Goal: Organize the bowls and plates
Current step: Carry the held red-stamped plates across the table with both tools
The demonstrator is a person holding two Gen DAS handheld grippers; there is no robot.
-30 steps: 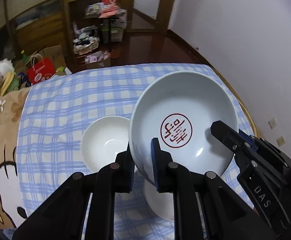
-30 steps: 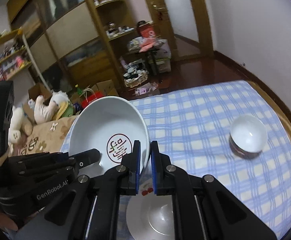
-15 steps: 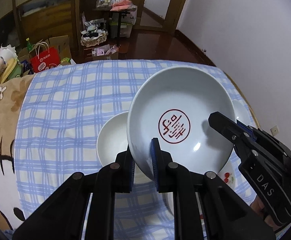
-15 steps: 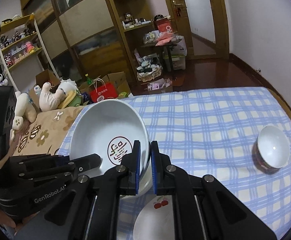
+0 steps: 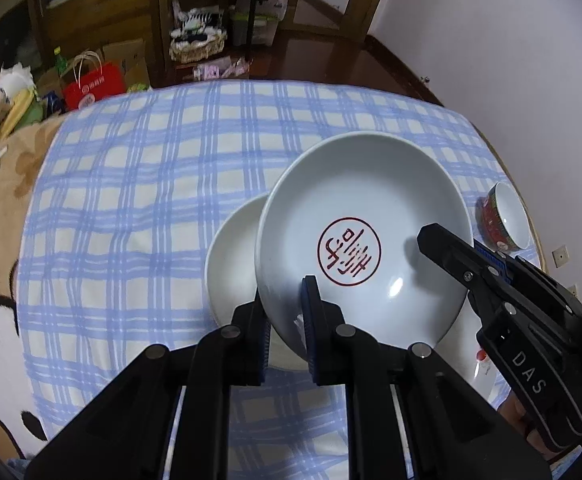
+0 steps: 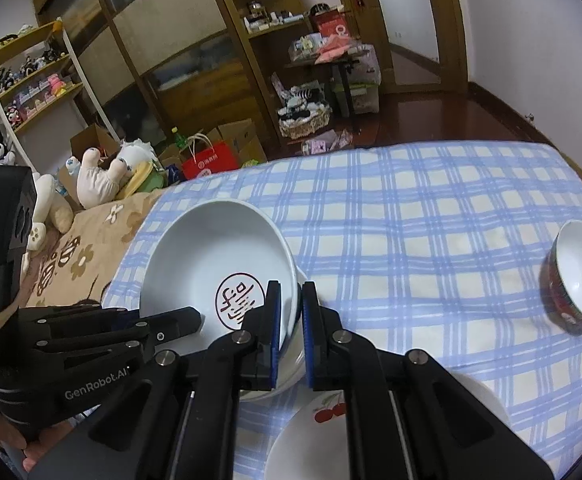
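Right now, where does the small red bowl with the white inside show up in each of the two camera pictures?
Left wrist view: the small red bowl sits at the far right edge.
Right wrist view: it stands at the right on the blue checked cloth.
Shared landmark: the big white bowl with the red seal, held between both hand-held grippers.

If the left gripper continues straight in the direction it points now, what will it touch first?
The left gripper is already shut on the rim of the large bowl with the red seal. Straight on and down, that bowl would probably meet the plain white bowl beneath it; the gap between them is unclear.
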